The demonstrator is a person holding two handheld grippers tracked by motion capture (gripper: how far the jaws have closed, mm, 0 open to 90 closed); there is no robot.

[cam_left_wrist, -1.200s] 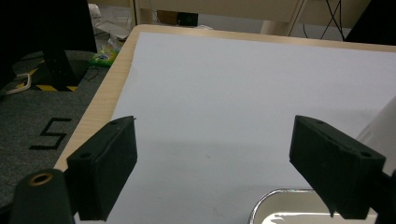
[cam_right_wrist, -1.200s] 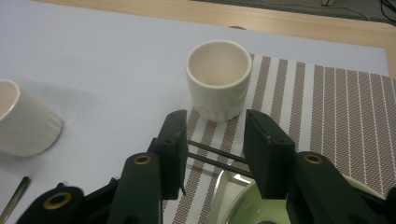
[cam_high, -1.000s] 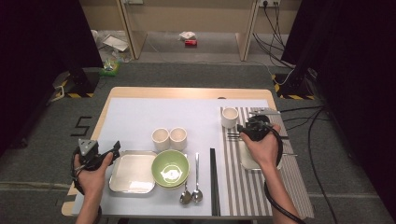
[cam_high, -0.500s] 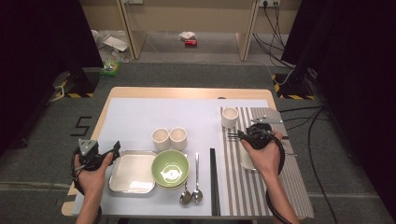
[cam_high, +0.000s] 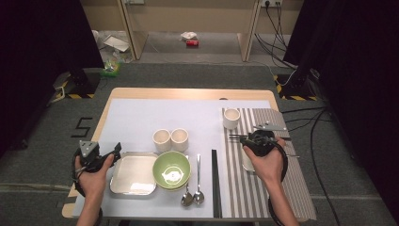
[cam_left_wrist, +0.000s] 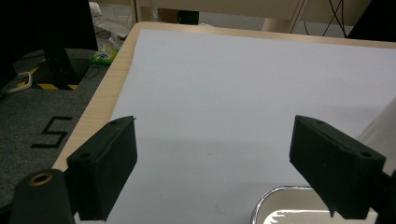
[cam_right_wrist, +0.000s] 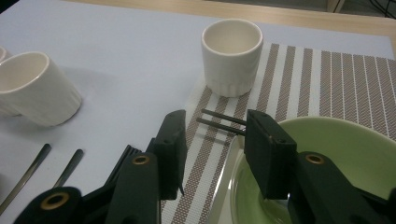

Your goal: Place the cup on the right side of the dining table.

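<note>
My right gripper [cam_high: 245, 140] hovers over the striped placemat [cam_high: 268, 193], jaws open and pointing left. In the right gripper view, two thin dark sticks [cam_right_wrist: 219, 120] lie across the gap beyond the jaws of the right gripper [cam_right_wrist: 217, 128], and no pad presses on them. A green bowl [cam_right_wrist: 345, 154] sits just right of the jaws, with a white cup [cam_right_wrist: 231, 56] standing ahead. My left gripper [cam_high: 114, 151] rests open at the table's left edge beside the square metal plate [cam_high: 134, 173]. The left gripper [cam_left_wrist: 212, 163] has nothing between its jaws.
Two white cups [cam_high: 161, 139] [cam_high: 179, 139] stand mid-table behind another green bowl [cam_high: 172, 169]. Two spoons [cam_high: 193, 195] and a black chopstick pair [cam_high: 215, 183] lie near the front edge. A third cup [cam_high: 231, 117] stands on the placemat's far left corner.
My right hand has drawn back a little toward the near edge; the dark sticks' tips stay where they were. The left hand has not moved.
</note>
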